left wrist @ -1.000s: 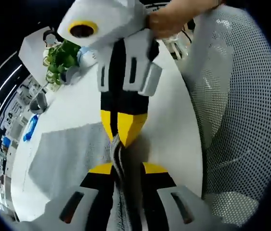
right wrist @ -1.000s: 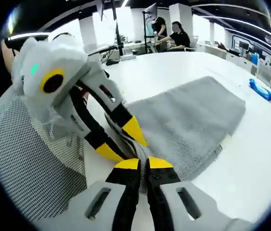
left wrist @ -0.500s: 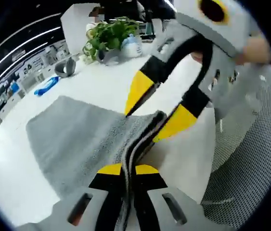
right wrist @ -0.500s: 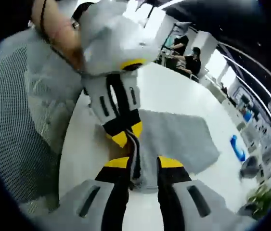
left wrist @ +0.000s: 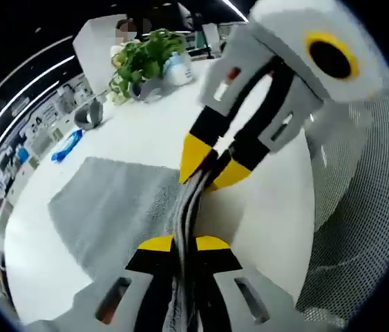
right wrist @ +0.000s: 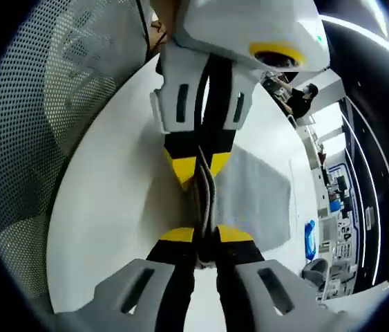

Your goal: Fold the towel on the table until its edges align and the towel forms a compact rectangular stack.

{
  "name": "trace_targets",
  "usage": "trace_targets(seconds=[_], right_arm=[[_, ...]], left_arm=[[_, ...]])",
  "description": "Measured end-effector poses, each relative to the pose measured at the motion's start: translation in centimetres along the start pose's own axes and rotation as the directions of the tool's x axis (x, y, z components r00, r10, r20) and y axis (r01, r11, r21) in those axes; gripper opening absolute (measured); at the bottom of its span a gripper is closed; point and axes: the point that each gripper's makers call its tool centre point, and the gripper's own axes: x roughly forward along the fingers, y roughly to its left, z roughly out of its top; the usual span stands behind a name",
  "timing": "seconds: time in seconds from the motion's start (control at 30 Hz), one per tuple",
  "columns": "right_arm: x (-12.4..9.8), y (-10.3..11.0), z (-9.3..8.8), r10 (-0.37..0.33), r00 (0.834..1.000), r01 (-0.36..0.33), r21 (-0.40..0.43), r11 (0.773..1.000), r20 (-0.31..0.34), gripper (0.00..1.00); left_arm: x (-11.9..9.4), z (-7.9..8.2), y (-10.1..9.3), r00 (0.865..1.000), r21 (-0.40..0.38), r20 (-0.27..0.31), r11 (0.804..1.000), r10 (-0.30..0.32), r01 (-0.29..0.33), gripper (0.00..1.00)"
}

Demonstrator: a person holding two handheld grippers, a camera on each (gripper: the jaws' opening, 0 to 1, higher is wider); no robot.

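Left gripper view: the left claw [left wrist: 184,243] pinches the grey towel [left wrist: 115,211], whose soft, limp layers bunch up; the right claw [left wrist: 206,169] clamps the same edge just beyond. The rest drapes on the white worktop [left wrist: 142,128].

Right gripper view: the right claw [right wrist: 204,235] grips the towel [right wrist: 253,190] edge, facing the left claw [right wrist: 197,173]. It looks light; hold at corners.

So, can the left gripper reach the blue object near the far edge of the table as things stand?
Probably not at once. The left gripper is shut on the gray towel, next to the right gripper, and the blue object lies well beyond the towel. The table between looks free, but the towel must be released first.
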Motion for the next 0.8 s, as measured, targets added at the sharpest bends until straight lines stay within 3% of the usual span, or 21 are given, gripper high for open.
trace_targets(seconds=[0.03, 0.1, 0.17, 0.2, 0.33, 0.43, 0.47, 0.57, 0.63, 0.67, 0.7, 0.8], right_arm=[[0.0, -0.3, -0.2, -0.006, 1.000, 0.006, 0.030, 1.000, -0.005, 0.06], [-0.1, -1.0, -0.9, -0.026, 1.000, 0.027, 0.076, 0.997, -0.014, 0.06], [-0.2, -1.2, -1.5, -0.032, 0.999, 0.034, 0.126, 0.991, -0.018, 0.05], [-0.3, -1.2, -2.0, -0.030, 0.999, 0.032, 0.190, 0.981, -0.014, 0.05], [-0.3, -1.3, -2.4, -0.024, 1.000, 0.024, 0.276, 0.961, -0.001, 0.05], [-0.2, -1.1, -2.6, -0.010, 1.000, 0.009, 0.287, 0.958, 0.003, 0.05], [-0.2, -1.0, -2.5, -0.007, 1.000, 0.002, 0.332, 0.943, 0.015, 0.05], [-0.3, -1.7, -3.4, -0.030, 0.999, 0.032, 0.369, 0.929, -0.013, 0.04], [-0.6, -2.0, -4.1, -0.045, 0.999, 0.042, 0.464, 0.885, -0.006, 0.04], [-0.7, -2.1, -3.9, -0.048, 0.999, 0.032, 0.497, 0.867, 0.018, 0.04], [-0.7, -2.2, -3.8, -0.048, 0.998, 0.026, 0.526, 0.850, 0.027, 0.04], [-0.7, -2.1, -3.8, -0.045, 0.999, 0.024, 0.534, 0.845, 0.025, 0.04]], left_arm=[[-0.1, -0.3, 0.2, 1.000, 0.057, -0.021, 0.998, 0.019, -0.017, 0.10], [-0.2, -0.5, 0.8, 0.998, 0.093, -0.024, 0.995, 0.050, -0.047, 0.11], [-0.4, -1.2, 1.4, 0.997, 0.071, -0.035, 0.995, 0.070, -0.067, 0.11], [-0.6, -1.5, 1.9, 0.997, 0.061, -0.032, 0.995, 0.077, -0.075, 0.11], [-0.6, -1.9, 2.1, 0.997, 0.010, -0.017, 0.997, 0.071, -0.071, 0.11], [-0.7, -2.6, 2.2, 0.997, 0.029, -0.030, 0.997, 0.074, -0.074, 0.12], [-0.8, -2.7, 2.4, 0.996, 0.020, -0.036, 0.997, 0.080, -0.079, 0.12], [-1.7, -3.9, 4.0, 0.988, -0.043, -0.077, 0.989, 0.137, -0.140, 0.12], [-2.0, -4.5, 4.6, 0.986, -0.132, -0.089, 0.980, 0.141, -0.152, 0.12], [-1.8, -4.0, 4.3, 0.991, -0.158, -0.055, 0.979, 0.123, -0.131, 0.10], [-1.9, -3.9, 4.2, 0.991, -0.144, -0.050, 0.981, 0.121, -0.127, 0.09], [-1.6, -3.8, 3.7, 0.993, -0.122, -0.059, 0.986, 0.105, -0.112, 0.08]])
